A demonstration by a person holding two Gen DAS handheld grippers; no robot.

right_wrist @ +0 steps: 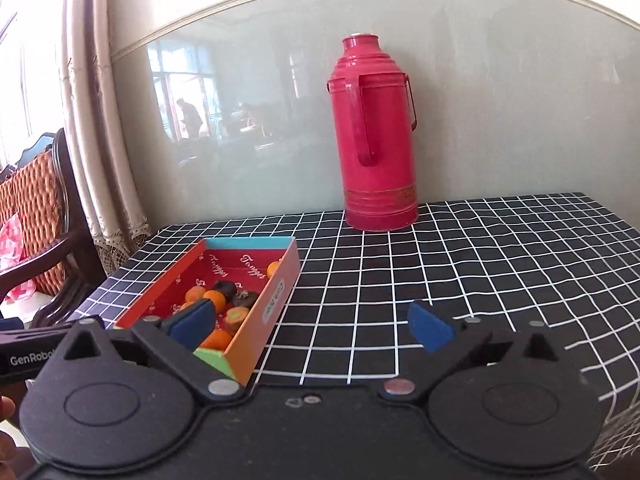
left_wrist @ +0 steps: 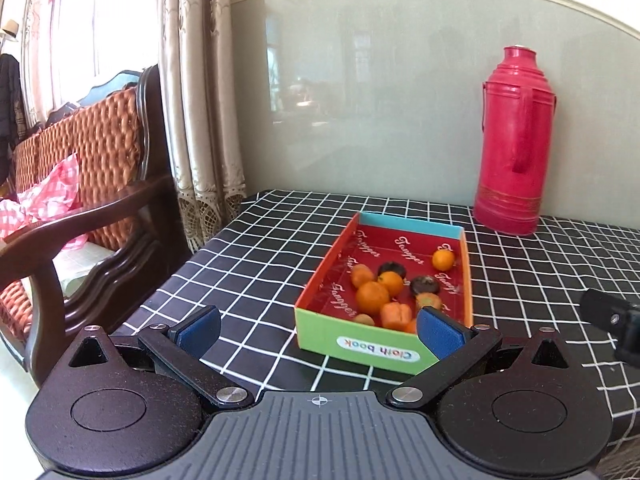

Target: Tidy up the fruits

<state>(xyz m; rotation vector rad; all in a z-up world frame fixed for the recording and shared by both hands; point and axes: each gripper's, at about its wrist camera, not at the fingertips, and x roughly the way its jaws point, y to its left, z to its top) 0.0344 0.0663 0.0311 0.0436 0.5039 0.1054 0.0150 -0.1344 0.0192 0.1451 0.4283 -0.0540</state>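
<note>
Both the left tongs (left_wrist: 318, 330) and right tongs (right_wrist: 310, 326) hover wide and empty just short of the box (left_wrist: 360, 342) of fruits (left_wrist: 373, 297) near the surface's (right_wrist: 480, 264) left edge, where a careless reach could, I judge, shove the light box off that edge

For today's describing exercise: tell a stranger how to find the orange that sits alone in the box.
Start at the tall red flask standing on the checked cloth by the wall. In front of it lies an open box with a red floor. Most fruit crowds the near end; the lone orange rests by itself near the far right corner, closest to the flask.
</note>
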